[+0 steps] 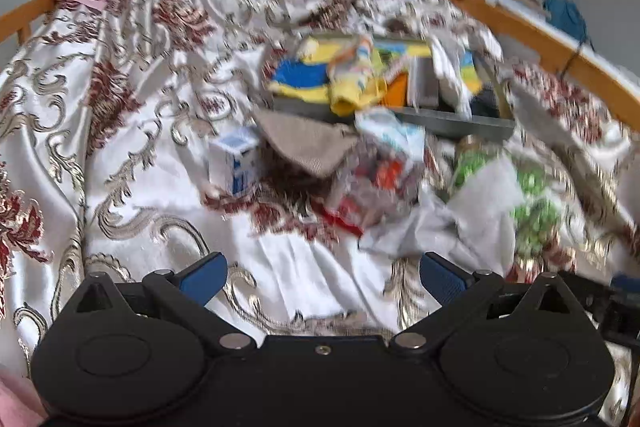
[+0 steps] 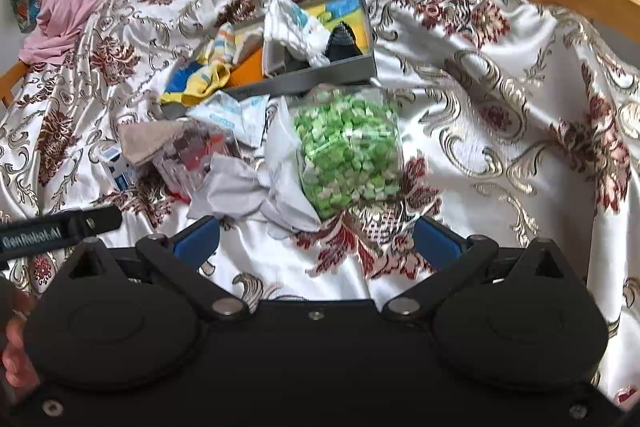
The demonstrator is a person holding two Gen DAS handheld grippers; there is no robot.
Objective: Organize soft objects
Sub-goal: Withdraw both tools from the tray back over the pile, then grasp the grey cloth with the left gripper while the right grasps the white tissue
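The right gripper point(image 2: 316, 241) and left gripper point(image 1: 324, 277) both gape empty above the bedspread point(image 2: 500, 131). Only the right view shows the green bag point(image 2: 348, 151) sharply, before the tray point(image 2: 320, 77); the left view is blurred.

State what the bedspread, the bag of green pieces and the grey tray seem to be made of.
Bedspread: likely satin-type woven fabric, glossy sheen, soft folds.
Bag of green pieces: thin clear plastic film, contents show through.
Grey tray: rigid, matte, straight walls; plastic or board, unclear.

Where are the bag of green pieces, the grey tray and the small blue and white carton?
bag of green pieces point(image 2: 348, 151), right wrist view, middle of bag.
grey tray point(image 2: 304, 77), right wrist view, front wall.
blue and white carton point(image 1: 236, 163), left wrist view, front face.
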